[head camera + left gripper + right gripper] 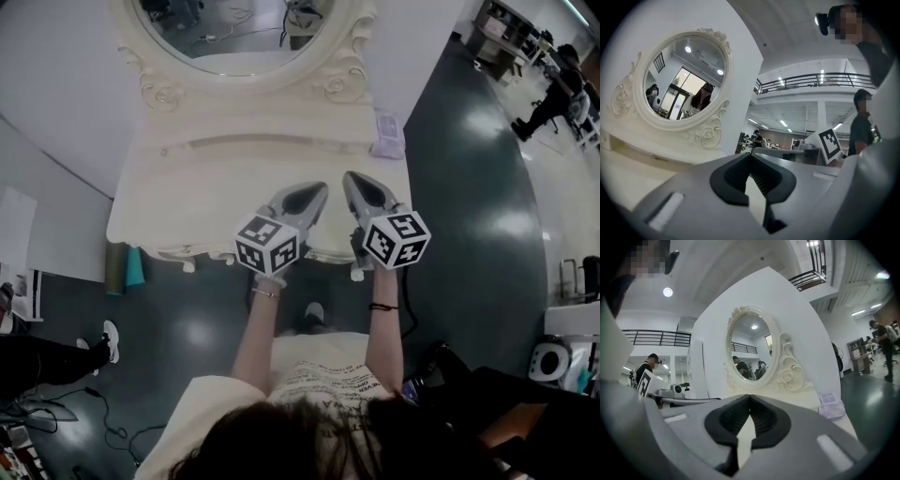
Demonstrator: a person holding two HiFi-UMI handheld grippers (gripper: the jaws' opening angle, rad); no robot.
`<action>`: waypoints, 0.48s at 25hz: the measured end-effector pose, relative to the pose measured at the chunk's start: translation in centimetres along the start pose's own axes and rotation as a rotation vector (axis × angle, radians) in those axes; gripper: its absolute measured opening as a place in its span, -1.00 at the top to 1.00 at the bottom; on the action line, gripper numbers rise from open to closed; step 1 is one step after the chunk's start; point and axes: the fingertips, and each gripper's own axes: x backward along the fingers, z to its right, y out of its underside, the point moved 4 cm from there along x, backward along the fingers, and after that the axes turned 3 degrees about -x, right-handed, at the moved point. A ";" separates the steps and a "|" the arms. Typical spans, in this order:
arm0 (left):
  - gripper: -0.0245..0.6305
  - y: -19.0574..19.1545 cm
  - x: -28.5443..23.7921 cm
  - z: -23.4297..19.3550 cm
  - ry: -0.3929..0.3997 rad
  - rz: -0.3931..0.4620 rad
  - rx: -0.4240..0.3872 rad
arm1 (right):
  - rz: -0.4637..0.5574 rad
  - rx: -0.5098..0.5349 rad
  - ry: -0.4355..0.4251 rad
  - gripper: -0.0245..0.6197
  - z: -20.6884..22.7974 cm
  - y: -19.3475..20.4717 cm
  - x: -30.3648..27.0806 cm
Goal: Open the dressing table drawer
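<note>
The cream dressing table [206, 187] stands against the white wall, with its oval mirror [234, 33] at the back. Its drawer front is hidden under the top's front edge in the head view. Both grippers are held level side by side over the front middle of the table top, pointing toward the mirror. My left gripper [317, 191] is shut with nothing between its fingertips, which meet in the left gripper view [751, 153]. My right gripper [352, 179] is shut and empty too [750, 397]. The mirror [684, 77] shows in both gripper views [751, 352].
A small lilac packet [388, 134] lies on the table top's right end [830, 405]. A teal object [134, 267] leans by the table's left leg. Someone's sneakers [108, 339] and cables are on the dark floor at left. People stand at the far right [553, 89].
</note>
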 end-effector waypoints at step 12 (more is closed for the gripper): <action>0.93 1.2 -2.8 -3.9 -0.015 -0.043 0.038 | -0.048 -0.036 0.016 0.91 3.3 1.0 -4.1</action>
